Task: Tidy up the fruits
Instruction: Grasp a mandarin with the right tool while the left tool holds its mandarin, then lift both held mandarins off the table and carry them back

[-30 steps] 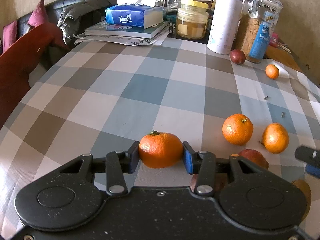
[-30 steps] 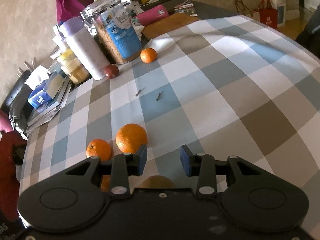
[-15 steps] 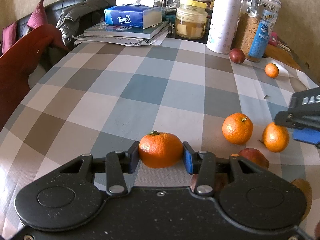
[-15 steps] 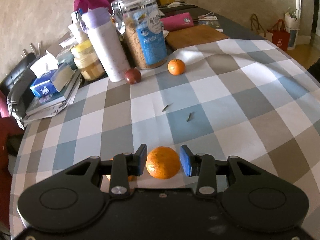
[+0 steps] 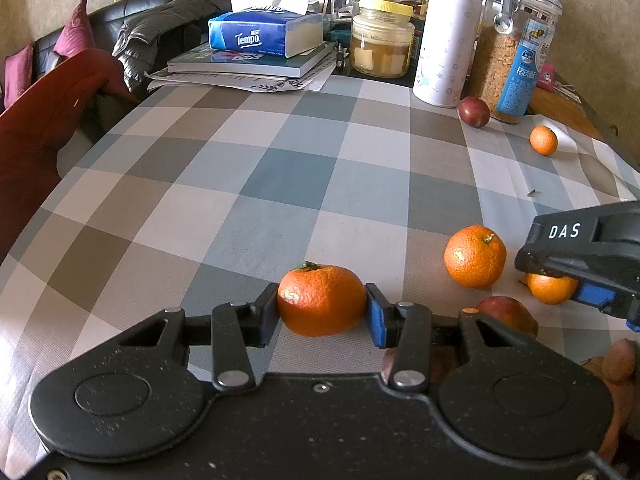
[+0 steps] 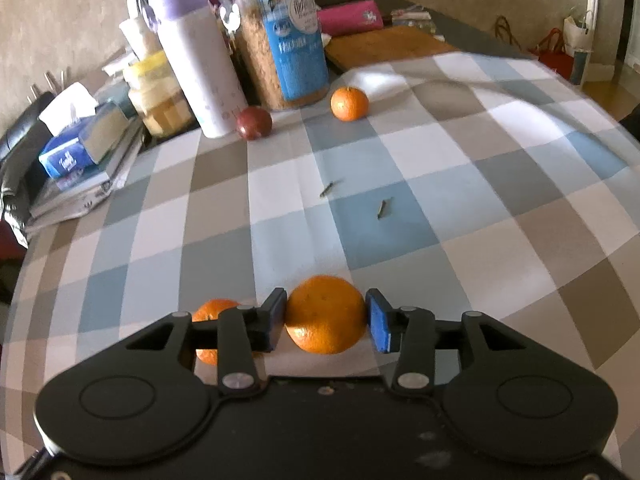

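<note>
Left gripper (image 5: 322,316) clamps a mandarin (image 5: 321,300), orange w/ green stem stub, both pads touching. Right gripper (image 6: 326,320) straddles a smoother mandarin (image 6: 325,314); left pad touches, right pad w/ slight gap, so not gripped. Both fruits on checked tablecloth (image 5: 280,176), a third mandarin (image 5: 475,256) between them.

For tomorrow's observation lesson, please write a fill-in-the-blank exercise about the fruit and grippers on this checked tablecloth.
1. The left gripper is shut on a ____.
2. The dark red fruit lies next to the white bottle with the ____ lid.
3. The tissue pack rests on a stack of ____.
4. The orange sits between the right gripper's ____-coloured pads.

Missing words: mandarin; purple; books; blue
</note>
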Available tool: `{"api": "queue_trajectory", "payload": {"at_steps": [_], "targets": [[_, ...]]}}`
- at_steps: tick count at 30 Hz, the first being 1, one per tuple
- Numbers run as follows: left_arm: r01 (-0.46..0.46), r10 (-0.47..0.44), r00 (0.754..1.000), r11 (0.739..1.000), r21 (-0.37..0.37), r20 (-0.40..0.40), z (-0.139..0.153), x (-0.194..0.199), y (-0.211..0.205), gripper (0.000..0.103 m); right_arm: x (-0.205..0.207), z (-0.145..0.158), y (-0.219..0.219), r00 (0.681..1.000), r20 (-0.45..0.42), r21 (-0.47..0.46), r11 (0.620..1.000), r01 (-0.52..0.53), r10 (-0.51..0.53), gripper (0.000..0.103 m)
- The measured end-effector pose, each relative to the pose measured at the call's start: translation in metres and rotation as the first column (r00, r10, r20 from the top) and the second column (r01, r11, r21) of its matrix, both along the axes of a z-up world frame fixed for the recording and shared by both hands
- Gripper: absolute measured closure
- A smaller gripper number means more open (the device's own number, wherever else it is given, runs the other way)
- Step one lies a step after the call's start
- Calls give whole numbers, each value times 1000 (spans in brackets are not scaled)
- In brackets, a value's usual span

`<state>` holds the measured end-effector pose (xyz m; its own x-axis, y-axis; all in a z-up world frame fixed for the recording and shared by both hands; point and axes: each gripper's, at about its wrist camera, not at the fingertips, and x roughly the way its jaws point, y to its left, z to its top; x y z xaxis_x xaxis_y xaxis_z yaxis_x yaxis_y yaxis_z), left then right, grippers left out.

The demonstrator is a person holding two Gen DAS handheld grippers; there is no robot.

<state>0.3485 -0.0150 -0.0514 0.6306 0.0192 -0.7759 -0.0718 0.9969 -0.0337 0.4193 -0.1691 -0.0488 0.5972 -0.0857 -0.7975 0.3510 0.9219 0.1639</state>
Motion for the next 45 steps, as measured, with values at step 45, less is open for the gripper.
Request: {"api": "queue_trajectory", "payload": {"at_steps": [45], "targets": [[-16,17,1000,999,-31,7,-1,0,4,52,-175,33,-12,957,277,-51,994,99,-81,59]]}}
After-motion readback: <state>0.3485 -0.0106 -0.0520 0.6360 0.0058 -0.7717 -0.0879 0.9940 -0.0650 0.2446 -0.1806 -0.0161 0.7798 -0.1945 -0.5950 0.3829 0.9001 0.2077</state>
